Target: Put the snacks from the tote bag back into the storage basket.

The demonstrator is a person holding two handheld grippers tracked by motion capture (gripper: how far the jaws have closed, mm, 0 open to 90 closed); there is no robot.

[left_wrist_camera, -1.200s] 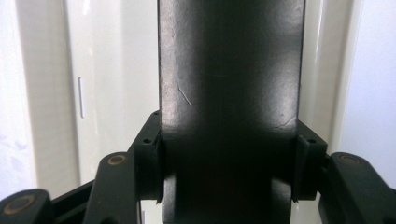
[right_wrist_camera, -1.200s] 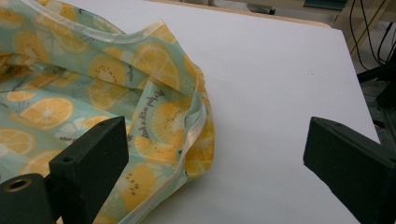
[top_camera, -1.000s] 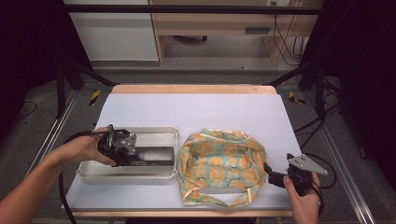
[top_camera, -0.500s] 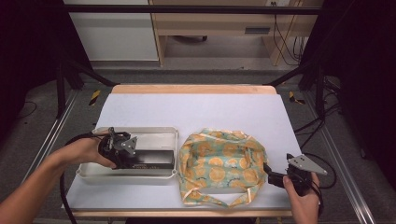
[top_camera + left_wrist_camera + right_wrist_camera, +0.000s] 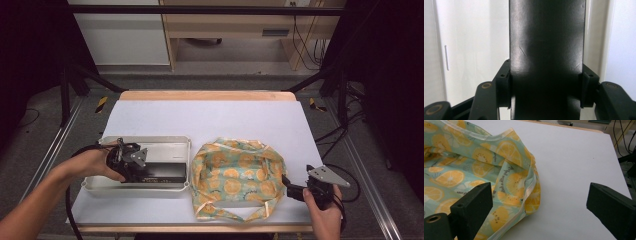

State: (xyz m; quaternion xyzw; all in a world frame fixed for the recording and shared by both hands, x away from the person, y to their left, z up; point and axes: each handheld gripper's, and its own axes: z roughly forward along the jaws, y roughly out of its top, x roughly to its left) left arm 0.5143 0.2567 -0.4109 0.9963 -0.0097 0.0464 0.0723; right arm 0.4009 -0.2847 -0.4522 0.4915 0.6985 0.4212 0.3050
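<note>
My left gripper (image 5: pixel 131 161) sits over the shallow metal tray (image 5: pixel 182 145) at the left side of the desk (image 5: pixel 215 117). Its fingers (image 5: pixel 502 85) are clamped on either flank of a flat black box (image 5: pixel 546 50), which stands lengthwise between them; in the high view that black box (image 5: pixel 162 172) lies in the tray along its near wall, and my left hand (image 5: pixel 92 164) comes in over the tray's left end. The fingers are about halfway closed, pressing the box's two long sides.

My right gripper (image 5: pixel 300 191) rests at the near right corner of the desk, held in my right hand (image 5: pixel 322 215). Its fingers (image 5: pixel 472 206) stand wide apart with nothing between them but bare desk. The left finger is just beside the right edge of the lemon-print bag (image 5: pixel 474 170); whether it touches the cloth I cannot tell. That bag (image 5: pixel 235 177) lies crumpled and open-mouthed in the middle of the desk, just right of the tray, its straps trailing toward the near edge.
</note>
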